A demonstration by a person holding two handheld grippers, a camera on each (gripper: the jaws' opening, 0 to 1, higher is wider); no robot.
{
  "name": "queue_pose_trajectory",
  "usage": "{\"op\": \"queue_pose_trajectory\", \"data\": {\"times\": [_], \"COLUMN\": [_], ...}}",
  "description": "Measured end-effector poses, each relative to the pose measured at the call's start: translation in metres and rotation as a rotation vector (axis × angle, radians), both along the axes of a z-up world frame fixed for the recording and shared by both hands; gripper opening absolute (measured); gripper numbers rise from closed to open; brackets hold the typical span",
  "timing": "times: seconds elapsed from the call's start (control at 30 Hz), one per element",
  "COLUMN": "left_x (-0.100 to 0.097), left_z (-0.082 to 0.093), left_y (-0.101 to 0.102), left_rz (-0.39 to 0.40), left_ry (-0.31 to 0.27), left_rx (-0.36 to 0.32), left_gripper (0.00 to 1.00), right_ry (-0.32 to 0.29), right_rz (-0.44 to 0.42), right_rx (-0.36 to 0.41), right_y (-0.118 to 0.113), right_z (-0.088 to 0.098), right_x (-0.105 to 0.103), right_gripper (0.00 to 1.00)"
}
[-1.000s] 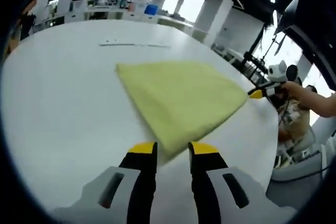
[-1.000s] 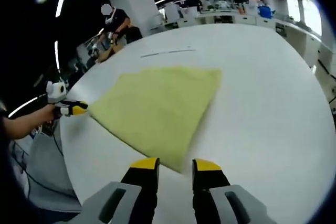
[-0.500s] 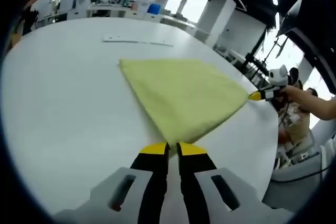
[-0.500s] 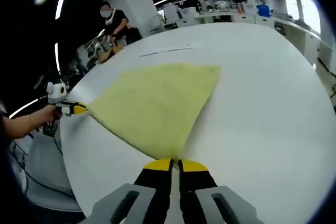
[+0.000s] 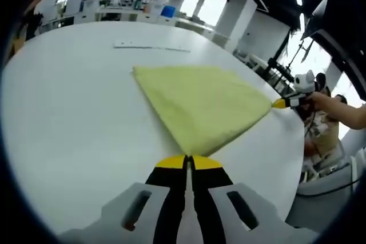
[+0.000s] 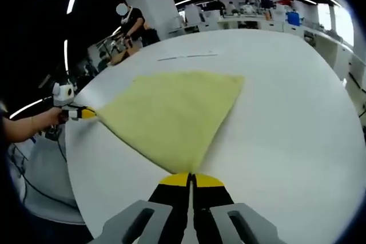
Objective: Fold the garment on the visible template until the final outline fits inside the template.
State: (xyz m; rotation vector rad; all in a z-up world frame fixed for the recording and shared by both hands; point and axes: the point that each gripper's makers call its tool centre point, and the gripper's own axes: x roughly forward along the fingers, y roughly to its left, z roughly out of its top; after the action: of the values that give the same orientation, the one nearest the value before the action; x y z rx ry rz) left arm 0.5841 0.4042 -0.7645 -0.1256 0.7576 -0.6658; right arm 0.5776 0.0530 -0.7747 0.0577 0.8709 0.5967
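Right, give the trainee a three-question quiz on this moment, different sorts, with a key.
1. True or false: the left gripper has its fingers shut on a corner of the yellow-green cloth.
2. Multiple choice: the cloth lies on A) a bare wooden floor, B) the white table, C) a blue tray.
3. Fill in: in the left gripper view, the right gripper holds the cloth's far ____.

Key: 1 true; 2 B; 3 corner.

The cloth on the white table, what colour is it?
Pale yellow-green, plain, no pattern. The cloth shows best in the right gripper view.
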Motion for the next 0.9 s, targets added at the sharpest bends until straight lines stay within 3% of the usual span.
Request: {"op": "queue_pose_trajectory", "data": {"times": [0.9], "left_x": [-0.034], "left_z": [0.001], "left_y": [-0.003], "left_rz": [-0.037], "left_ry": [-0.002], "left_rx": [0.007], "left_gripper": [0.0], "right_ry": [0.021], "right_rz": [0.033], "right_rx": [-0.02], "right_y": [-0.004], "right_z": [-0.002], "right_x": [-0.035], "right_gripper": [0.0]}}
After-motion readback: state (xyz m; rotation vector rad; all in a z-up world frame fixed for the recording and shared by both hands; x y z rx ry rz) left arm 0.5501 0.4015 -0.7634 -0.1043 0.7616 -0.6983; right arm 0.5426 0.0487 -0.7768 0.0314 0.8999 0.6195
